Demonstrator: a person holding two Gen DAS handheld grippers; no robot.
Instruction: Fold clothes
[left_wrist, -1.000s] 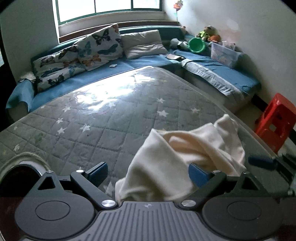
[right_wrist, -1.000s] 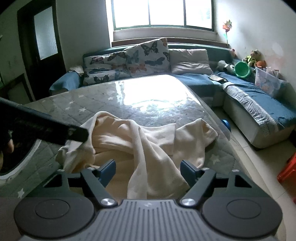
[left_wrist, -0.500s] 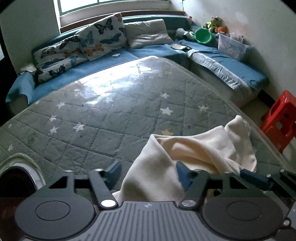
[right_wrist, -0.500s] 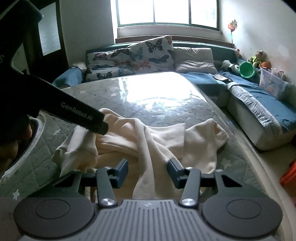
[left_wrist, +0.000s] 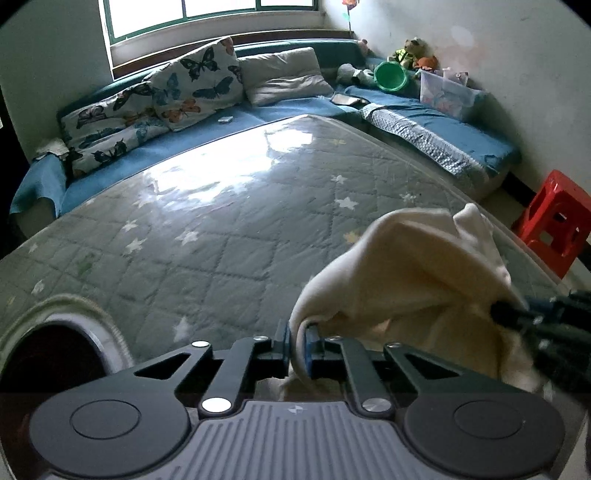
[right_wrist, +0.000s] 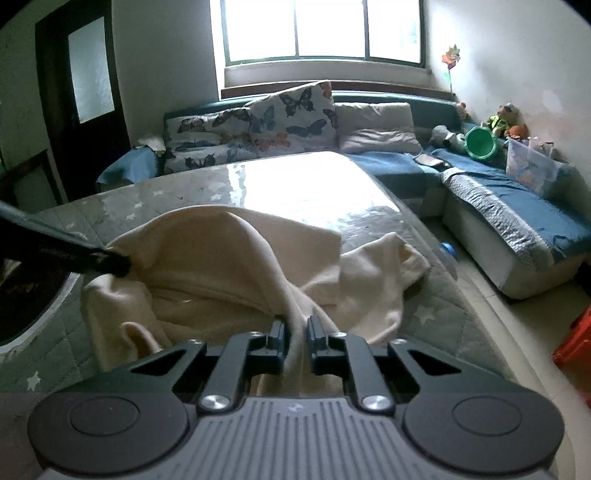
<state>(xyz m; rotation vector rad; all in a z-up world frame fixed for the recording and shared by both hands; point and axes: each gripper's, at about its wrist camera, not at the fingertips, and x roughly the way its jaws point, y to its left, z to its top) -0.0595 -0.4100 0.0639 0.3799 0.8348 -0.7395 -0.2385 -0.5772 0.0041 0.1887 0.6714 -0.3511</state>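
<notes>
One garment: cream garment (right_wrist: 229, 266), rumpled heap on the quilted star-print table cover (left_wrist: 207, 236), toward the table's near right corner; one lobe reaching close to the right edge.
Fabric state: a ridge pulled up off the cover between the two grip points, rest slack on the cover.
Left gripper (left_wrist: 297, 345): jaws just closed, blue pads nearly together, pinching a rolled edge of the cream cloth; cloth hanging down below the pads.
Right gripper (right_wrist: 296, 338): jaws just closed, narrow gap filled by a strip of the same cloth, pads pressed on it from both sides.
Cross view: from the right wrist camera, other gripper's dark finger tip buried in the cloth's left fold; from the left wrist camera, right gripper's dark tip against the cloth at the right.
Table: glossy clear sheet over the cover, window glare on the far half.
Near left corner: round white-rimmed opening (left_wrist: 66, 332), dark inside.
Beyond far edge: blue sofa (right_wrist: 480, 177) wrapping the corner, butterfly pillows (right_wrist: 258, 125), plain grey pillow (right_wrist: 373, 125).
Sofa right end: green bucket (right_wrist: 480, 144), soft toys (right_wrist: 506, 118), clear plastic box (right_wrist: 528, 162).
Floor right: red stool (left_wrist: 554, 225).
Back wall: window (right_wrist: 321, 29); dark door (right_wrist: 81, 92) at left.
</notes>
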